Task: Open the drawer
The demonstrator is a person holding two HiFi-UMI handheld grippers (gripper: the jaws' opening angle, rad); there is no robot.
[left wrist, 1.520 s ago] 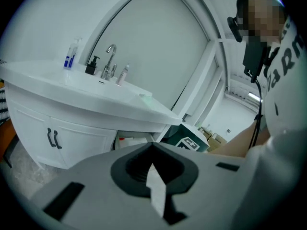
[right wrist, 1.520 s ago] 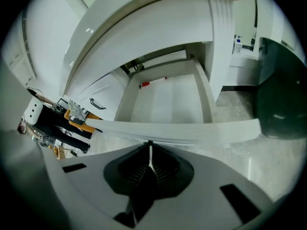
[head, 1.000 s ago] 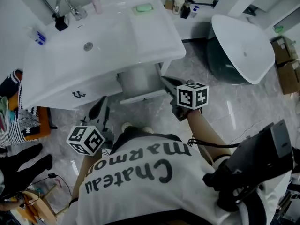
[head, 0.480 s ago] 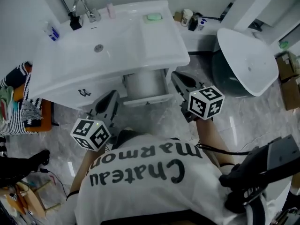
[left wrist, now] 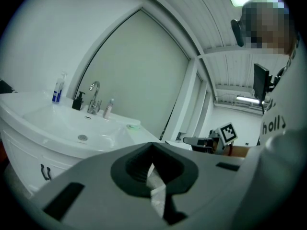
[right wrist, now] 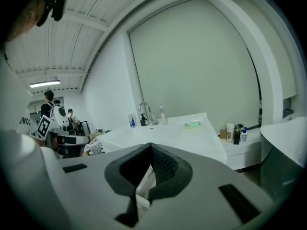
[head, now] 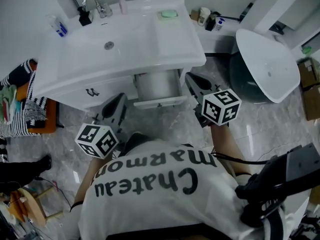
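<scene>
while the drawer (head: pixel 159 86) stands pulled out beneath the white basin (head: pixel 100 49), contents not readable, left gripper (head: pixel 118 105) and right gripper (head: pixel 196 82) hang just before it, both jaws pressed together, nothing between, ceiling lights (right wrist: pixel 43 84) appear only in gripper views

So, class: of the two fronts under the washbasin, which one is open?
The right-hand drawer, pulled out with its inside showing; the left front with the dark handle sits flush and shut.

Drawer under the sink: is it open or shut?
Open: the drawer juts out from under the basin, its inside visible from above.
</scene>
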